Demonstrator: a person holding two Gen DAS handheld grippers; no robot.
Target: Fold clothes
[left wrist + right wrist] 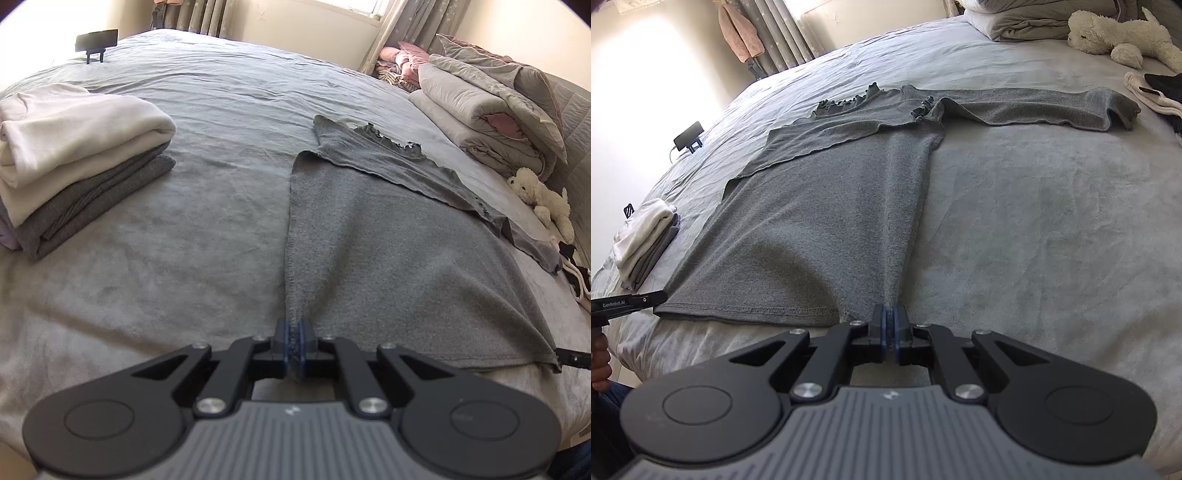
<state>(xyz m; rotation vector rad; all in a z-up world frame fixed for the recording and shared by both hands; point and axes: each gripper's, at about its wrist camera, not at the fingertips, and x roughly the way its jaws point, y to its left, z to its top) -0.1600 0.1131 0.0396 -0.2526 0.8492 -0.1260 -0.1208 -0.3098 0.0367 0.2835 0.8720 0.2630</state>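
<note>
Sweater (827,206) on bed (1034,221), folded stack (74,155) left

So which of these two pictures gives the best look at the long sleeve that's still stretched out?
The right wrist view: the stretched sleeve lies fully visible across the bed, cuff included. In the left wrist view that sleeve is squeezed toward the right edge, foreshortened and partly hidden.

Sunlit cream walls (295,22) and grey curtains (199,16) flank a window (354,7) behind the bed (221,85)
</note>
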